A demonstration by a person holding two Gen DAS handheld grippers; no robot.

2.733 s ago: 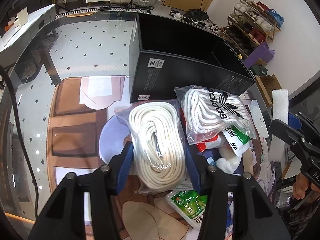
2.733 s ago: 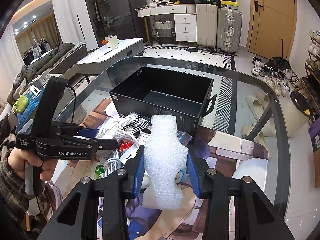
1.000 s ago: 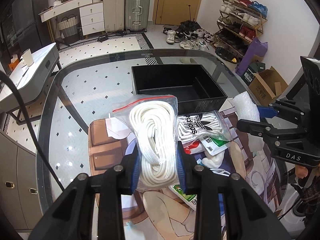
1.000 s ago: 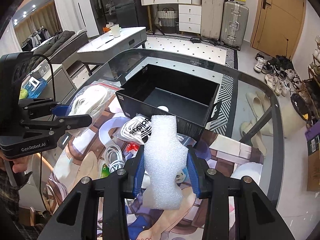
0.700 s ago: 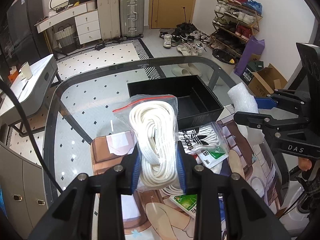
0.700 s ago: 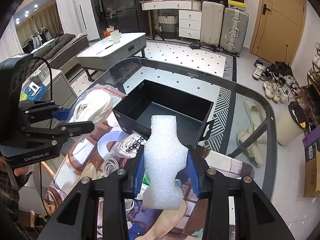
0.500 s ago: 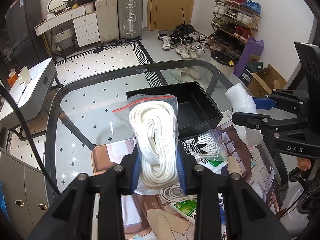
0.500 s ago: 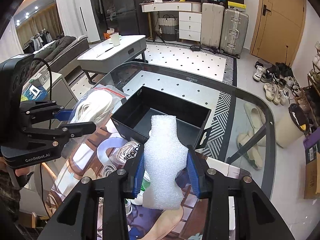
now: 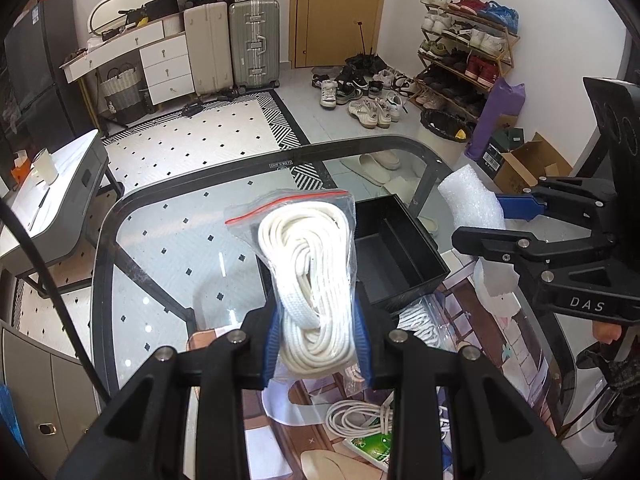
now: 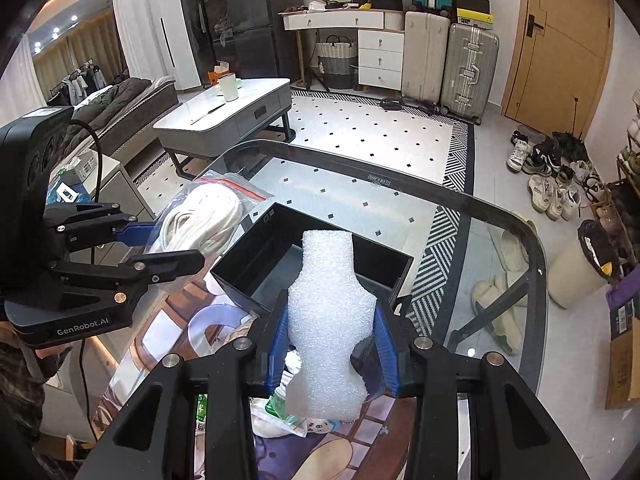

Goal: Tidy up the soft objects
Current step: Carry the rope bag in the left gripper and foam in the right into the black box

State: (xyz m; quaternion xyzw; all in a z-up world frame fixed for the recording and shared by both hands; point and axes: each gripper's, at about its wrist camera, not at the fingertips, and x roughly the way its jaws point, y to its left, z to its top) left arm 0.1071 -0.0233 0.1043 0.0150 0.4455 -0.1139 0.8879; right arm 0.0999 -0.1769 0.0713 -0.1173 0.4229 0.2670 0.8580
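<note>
My left gripper (image 9: 318, 340) is shut on a clear zip bag of white rope (image 9: 310, 280), held in the air above the glass table. The same bag of rope (image 10: 204, 220) shows at the left of the right wrist view, in the left gripper (image 10: 160, 244). My right gripper (image 10: 331, 344) is shut on a white foam piece (image 10: 330, 320), also lifted; in the left wrist view the foam piece (image 9: 474, 208) and the right gripper (image 9: 496, 220) are at the right. Below both lies the open black box (image 9: 396, 252), empty as far as I see, also the black box (image 10: 280, 256).
Left on the printed mat (image 9: 472, 300) are a bagged white item (image 9: 420, 320), a white cable coil (image 9: 360, 416) and a green packet (image 9: 368, 446). The glass table's rim (image 10: 536, 248) curves close on the right. Floor, shoes and suitcases lie beyond.
Both grippers have risen with their loads and drawn back, so the box and mat look smaller and lower. The grips on the rope bag and the foam are unchanged.
</note>
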